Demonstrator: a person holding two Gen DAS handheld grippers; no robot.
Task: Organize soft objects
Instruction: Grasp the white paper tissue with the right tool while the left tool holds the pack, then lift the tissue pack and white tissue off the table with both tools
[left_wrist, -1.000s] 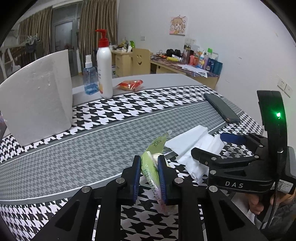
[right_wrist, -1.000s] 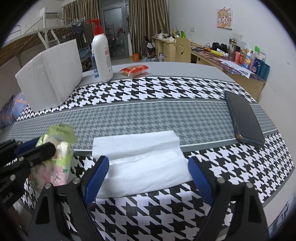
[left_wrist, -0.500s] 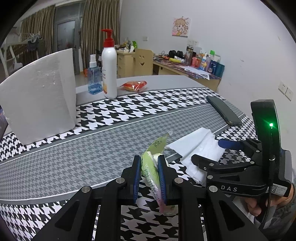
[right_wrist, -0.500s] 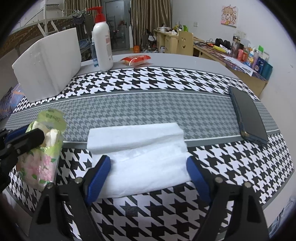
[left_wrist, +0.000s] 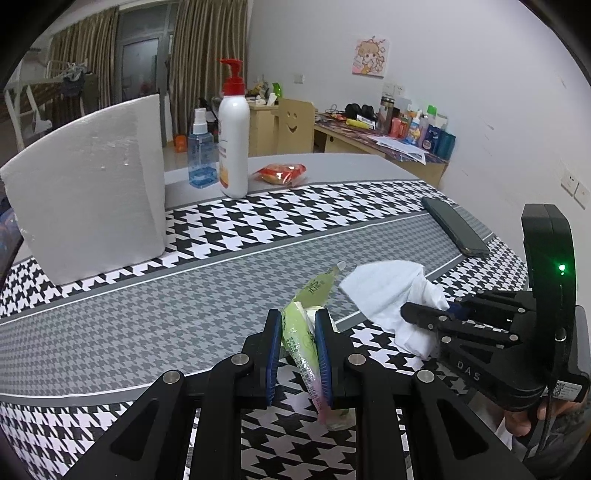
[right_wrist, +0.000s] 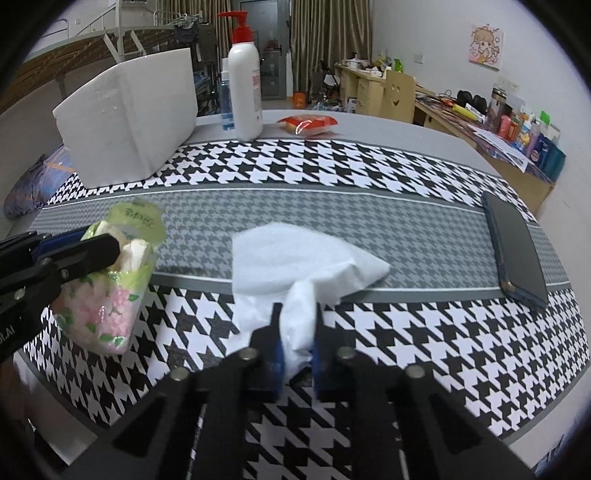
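My right gripper just closing, now pinching white tissue bunched between pads. Tissue on houndstooth cloth, near edge, at 12 o'clock from jaws. My left gripper clamped on green tissue pack, at 9 o'clock from tissue. Tissue light, limp, tears easily: grip gathered fold, not single edge. Pack wrapper slick, squashy: hold mid-body.
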